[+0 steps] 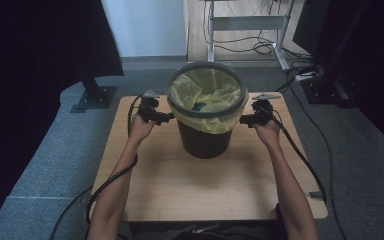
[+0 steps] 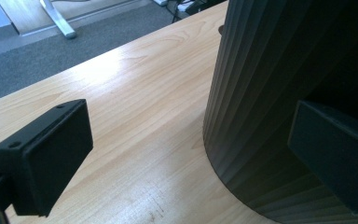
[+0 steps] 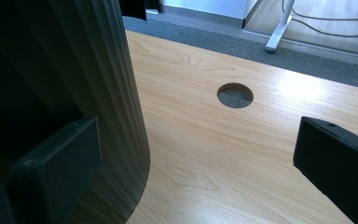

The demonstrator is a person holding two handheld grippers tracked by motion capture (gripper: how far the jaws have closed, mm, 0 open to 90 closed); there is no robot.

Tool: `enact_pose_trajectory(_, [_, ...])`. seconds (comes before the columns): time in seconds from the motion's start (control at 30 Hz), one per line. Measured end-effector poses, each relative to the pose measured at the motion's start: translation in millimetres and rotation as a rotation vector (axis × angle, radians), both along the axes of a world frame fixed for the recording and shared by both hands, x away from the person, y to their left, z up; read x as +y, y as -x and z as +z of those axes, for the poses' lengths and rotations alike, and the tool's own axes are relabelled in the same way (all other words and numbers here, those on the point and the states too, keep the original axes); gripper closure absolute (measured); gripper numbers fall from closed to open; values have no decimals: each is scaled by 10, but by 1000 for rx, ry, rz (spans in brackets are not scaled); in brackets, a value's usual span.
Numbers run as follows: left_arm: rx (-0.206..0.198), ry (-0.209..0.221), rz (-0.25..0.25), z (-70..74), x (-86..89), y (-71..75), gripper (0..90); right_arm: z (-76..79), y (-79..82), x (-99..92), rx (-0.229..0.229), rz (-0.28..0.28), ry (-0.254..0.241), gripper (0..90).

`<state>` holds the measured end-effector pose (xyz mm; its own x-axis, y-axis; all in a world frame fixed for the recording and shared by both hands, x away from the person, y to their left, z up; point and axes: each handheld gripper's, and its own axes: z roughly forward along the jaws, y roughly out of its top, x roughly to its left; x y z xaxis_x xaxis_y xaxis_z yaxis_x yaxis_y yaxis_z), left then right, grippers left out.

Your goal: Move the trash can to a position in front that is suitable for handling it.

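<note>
As seen from the high view, a dark ribbed plastic waste bin [image 1: 203,135] with a grey rim ring and a pale yellow bag liner [image 1: 206,90] stands upright on the light wooden worktop [image 1: 190,185], toward its far half and about midway between the side edges. Something blue-green lies inside the liner; what it is cannot be told. Left tongs [image 1: 166,117] sit just beside the bin's left wall, under the rim; right tongs [image 1: 244,119] sit just beside its right wall at about the same height. Each is held in one of the person's hands, forearms entering from the bottom edge, a black cable trailing from each. Whether either touches the bin cannot be told from here. Grey carpet surrounds the worktop.

Left gripper view — left tongs [image 2: 186,158] stand wide apart, nothing between the pads. One black jaw hangs over bare wood; the other lies against the dark ribbed bin wall [image 2: 261,93], contact uncertain. The bin's base rests flat on the worktop [image 2: 135,112].

Right gripper view — right tongs [image 3: 196,163] likewise spread wide, holding nothing. One jaw lies in front of the ribbed bin wall [image 3: 107,70], the other over wood. A round cable hole [image 3: 235,95] is cut in the worktop [image 3: 223,154], apart from the bin.
</note>
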<state>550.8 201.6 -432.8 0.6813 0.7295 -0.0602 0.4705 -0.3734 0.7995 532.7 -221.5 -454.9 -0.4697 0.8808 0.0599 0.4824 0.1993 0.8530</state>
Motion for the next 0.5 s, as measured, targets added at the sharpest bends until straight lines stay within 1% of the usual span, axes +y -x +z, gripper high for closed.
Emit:
enact_pose_trajectory(0.23, [-19, -29, -17, 26, -37, 148, 0, 13, 141, -31, -1, 21, 11, 20])
enact_pose_trajectory(0.4, [-32, -30, -23, 24, -51, 293, 0, 20, 280, -56, -6, 45, 22, 19])
enact_pose_trajectory(0.5, [-34, -31, -29, 22, -48, 383, 0, 29, 372, -58, -13, 54, 37, 19])
